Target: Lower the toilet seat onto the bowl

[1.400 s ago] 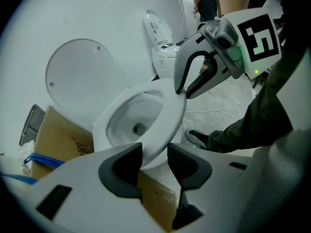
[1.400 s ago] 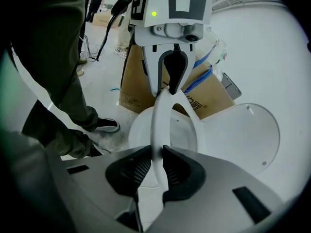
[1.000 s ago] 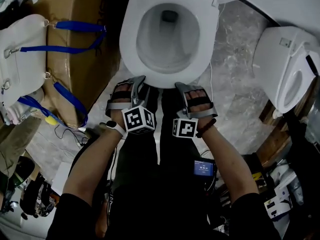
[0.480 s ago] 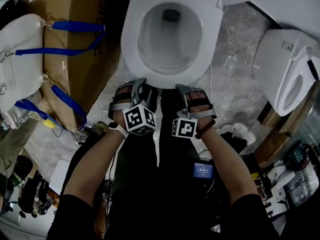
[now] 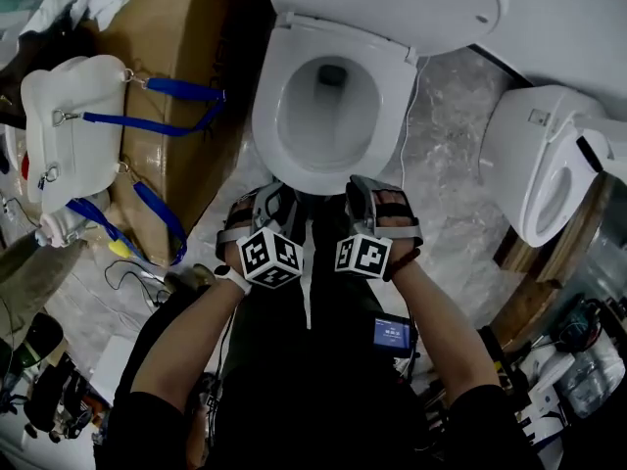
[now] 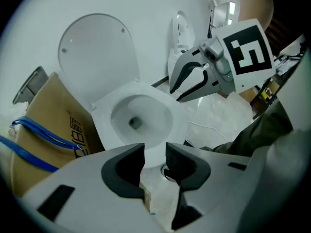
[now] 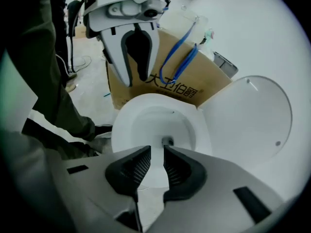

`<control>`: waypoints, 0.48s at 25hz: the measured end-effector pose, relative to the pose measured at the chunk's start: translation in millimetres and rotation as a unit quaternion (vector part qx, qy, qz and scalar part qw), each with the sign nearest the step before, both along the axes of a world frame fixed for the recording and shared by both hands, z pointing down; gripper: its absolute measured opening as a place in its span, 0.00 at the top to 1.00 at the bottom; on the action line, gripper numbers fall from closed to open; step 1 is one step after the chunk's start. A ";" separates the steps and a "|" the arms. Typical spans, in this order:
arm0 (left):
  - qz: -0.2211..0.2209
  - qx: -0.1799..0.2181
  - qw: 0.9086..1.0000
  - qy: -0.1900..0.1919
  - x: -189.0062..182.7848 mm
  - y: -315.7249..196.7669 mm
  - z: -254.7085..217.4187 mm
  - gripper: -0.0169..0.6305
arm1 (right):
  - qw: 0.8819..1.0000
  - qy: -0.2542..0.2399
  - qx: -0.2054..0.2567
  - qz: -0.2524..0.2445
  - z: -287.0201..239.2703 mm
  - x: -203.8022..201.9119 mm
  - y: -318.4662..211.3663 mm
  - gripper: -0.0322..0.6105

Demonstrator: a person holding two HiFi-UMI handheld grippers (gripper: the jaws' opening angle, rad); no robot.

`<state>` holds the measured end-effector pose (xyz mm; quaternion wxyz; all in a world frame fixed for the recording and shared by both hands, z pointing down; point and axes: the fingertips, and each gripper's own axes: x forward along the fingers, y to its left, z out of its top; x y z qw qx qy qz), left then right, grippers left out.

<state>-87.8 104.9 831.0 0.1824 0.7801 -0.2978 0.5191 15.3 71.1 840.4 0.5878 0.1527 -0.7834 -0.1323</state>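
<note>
Altogether two toilets (image 5: 269,116), two hand-held grippers (image 5: 277,196), one carton (image 5: 186,27).

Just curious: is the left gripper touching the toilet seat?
Apart. The right gripper view shows the left gripper hanging clear of the toilet seat, cardboard box showing between them; its jaws, empty, have just been closing.

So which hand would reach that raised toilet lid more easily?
Probably the right: the right tongs sit nearly below the raised lid, which spreads rightward; the left tongs sit further aside. Both are empty.
</note>
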 end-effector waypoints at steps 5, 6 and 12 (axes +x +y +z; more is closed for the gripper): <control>-0.042 0.033 0.997 0.046 1.3 -30.3 -58.8 0.77 | 0.997 -0.051 0.033 0.055 -58.9 -3.1 -54.0 0.81; -0.049 0.041 0.996 0.054 1.2 -36.3 -73.6 0.77 | 0.995 -0.061 0.040 0.067 -74.9 -1.6 -64.5 0.81; -0.085 0.096 0.986 0.104 -0.6 -76.2 -180.0 0.78 | 0.974 -0.130 0.098 0.156 -196.2 19.5 -128.1 0.82</control>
